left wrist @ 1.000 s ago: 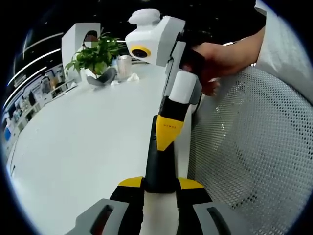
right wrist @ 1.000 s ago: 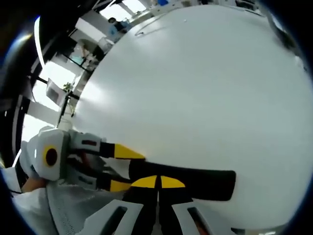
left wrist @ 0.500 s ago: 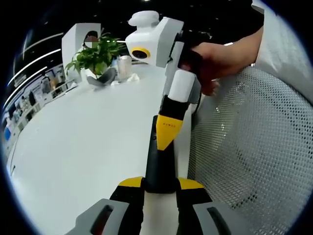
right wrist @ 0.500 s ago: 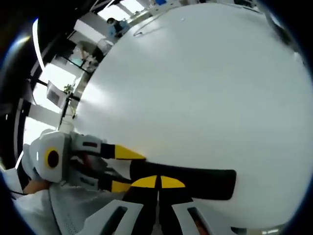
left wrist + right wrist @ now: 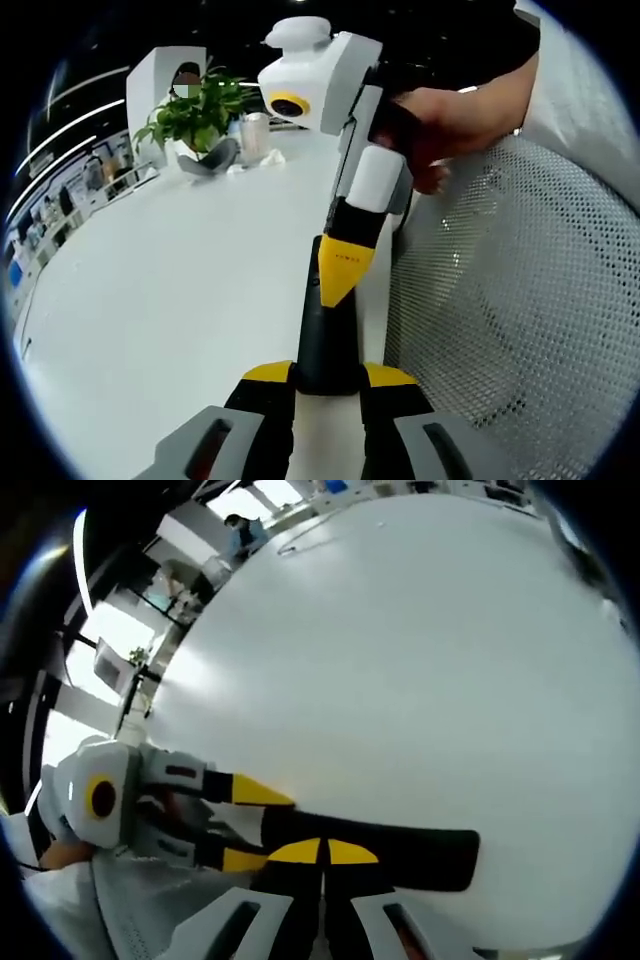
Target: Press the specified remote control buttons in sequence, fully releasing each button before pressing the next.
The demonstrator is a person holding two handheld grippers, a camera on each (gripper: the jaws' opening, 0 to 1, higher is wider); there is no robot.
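Note:
A black remote control point(image 5: 326, 335) points away from me along the edge of the white table point(image 5: 180, 290). My left gripper point(image 5: 327, 376) is shut on its near end, one yellow tip on each side. My right gripper point(image 5: 343, 272) comes down from above with its yellow tips shut together, resting on the far half of the remote's top face. In the right gripper view the remote point(image 5: 425, 852) lies crosswise. My right gripper point(image 5: 323, 852) sits shut on top of it, and the left gripper point(image 5: 248, 825) clamps its left end. The buttons are hidden.
A white mesh chair back point(image 5: 510, 300) stands close on the right of the table edge. A person's hand point(image 5: 450, 115) holds the right gripper. At the far end of the table are a potted plant point(image 5: 195, 115), a cup point(image 5: 255, 132) and a grey object point(image 5: 212, 160).
The right gripper's body has shifted very slightly. Its tips stay on the remote and the left gripper keeps its hold.

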